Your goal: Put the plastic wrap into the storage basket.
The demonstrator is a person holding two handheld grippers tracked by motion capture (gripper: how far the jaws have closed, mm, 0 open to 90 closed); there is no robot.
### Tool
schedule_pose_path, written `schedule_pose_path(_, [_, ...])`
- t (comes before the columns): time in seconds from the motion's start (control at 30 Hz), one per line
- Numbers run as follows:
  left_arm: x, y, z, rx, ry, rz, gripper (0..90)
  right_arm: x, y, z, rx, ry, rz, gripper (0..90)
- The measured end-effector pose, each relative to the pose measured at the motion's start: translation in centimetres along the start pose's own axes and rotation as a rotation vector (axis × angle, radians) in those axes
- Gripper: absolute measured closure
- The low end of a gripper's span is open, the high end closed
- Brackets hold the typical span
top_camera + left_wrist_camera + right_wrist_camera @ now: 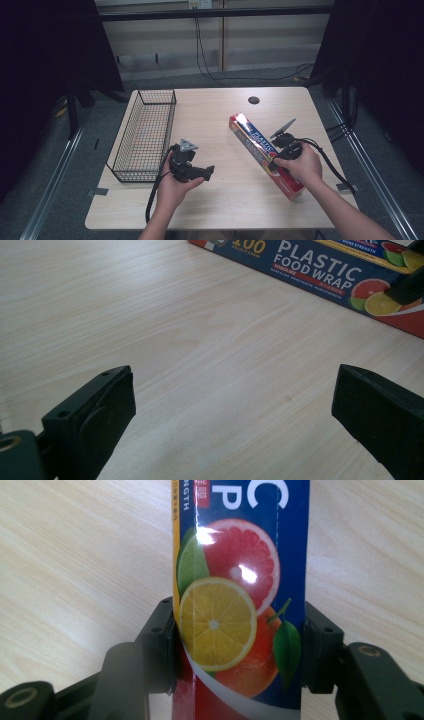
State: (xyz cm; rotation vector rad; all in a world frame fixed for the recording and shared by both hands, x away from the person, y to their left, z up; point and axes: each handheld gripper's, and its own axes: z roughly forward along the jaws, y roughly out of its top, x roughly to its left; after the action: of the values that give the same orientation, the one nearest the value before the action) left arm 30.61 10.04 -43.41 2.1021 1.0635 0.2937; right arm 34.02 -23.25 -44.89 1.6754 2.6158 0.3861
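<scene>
Pale wooden table (220, 200), wire basket (145, 135) along its left edge, bare middle, left gripper (235, 415) spread wide, right gripper (240, 645) apparently clamping plastic wrap box (262, 152) near the right edge.

Plastic wrap box (240, 605) cut by top and bottom edges; lettering partial. Wire basket (145, 135) contents indiscernible.
</scene>
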Motion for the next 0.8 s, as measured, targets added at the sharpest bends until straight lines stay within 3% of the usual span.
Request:
schedule_pose_path(0.2, [-0.1, 0.5, 0.0, -0.003, -0.012, -0.002, 3.9, -0.2, -0.9, -1.2, -0.065, 0.063, -0.038, 44.9])
schedule_pose_path(0.23, [-0.1, 0.7, 0.0, -0.004, -0.018, 0.007, 3.9, -0.3, -1.0, -1.4, -0.094, 0.078, -0.063, 44.9])
schedule_pose_path(0.3, [-0.3, 1.0, 0.0, 0.0, -0.018, 0.015, 3.8, -0.2, -1.1, -1.8, -0.098, 0.093, -0.058, 44.9])
schedule_pose_path(0.4, [-0.5, 1.7, 0.1, 0.01, -0.03, 0.039, 3.7, -0.1, -1.3, -2.2, -0.117, 0.095, -0.09, 44.9])
schedule_pose_path(0.53, [-0.9, 3.4, -0.3, 0.04, -0.071, 0.113, 2.4, 0.0, -1.5, -2.9, -0.121, 0.088, -0.136, 44.8])
schedule_pose_path(0.63, [-1.1, 4.1, -0.3, 0.039, -0.103, 0.123, 0.4, 0.1, -1.7, -3.1, -0.127, 0.082, -0.164, 44.9])
schedule_pose_path(0.67, [-1.3, 5.0, -0.3, 0.042, -0.136, 0.167, 0.2, 0.3, -1.9, -3.6, -0.124, 0.072, -0.184, 44.9])
schedule_pose_path(0.73, [-1.6, 6.3, -0.3, 0.05, -0.157, 0.224, 0.1, 0.4, -2.1, -4.0, -0.136, 0.082, -0.21, 44.9])
schedule_pose_path(0.77, [-1.7, 6.7, -0.3, 0.051, -0.18, 0.233, 0.1, 0.5, -2.1, -4.3, -0.145, 0.088, -0.22, 44.9])
schedule_pose_path(0.8, [-2.0, 7.6, -0.3, 0.064, -0.205, 0.272, 0.2, 0.6, -2.2, -4.4, -0.15, 0.092, -0.224, 44.9])
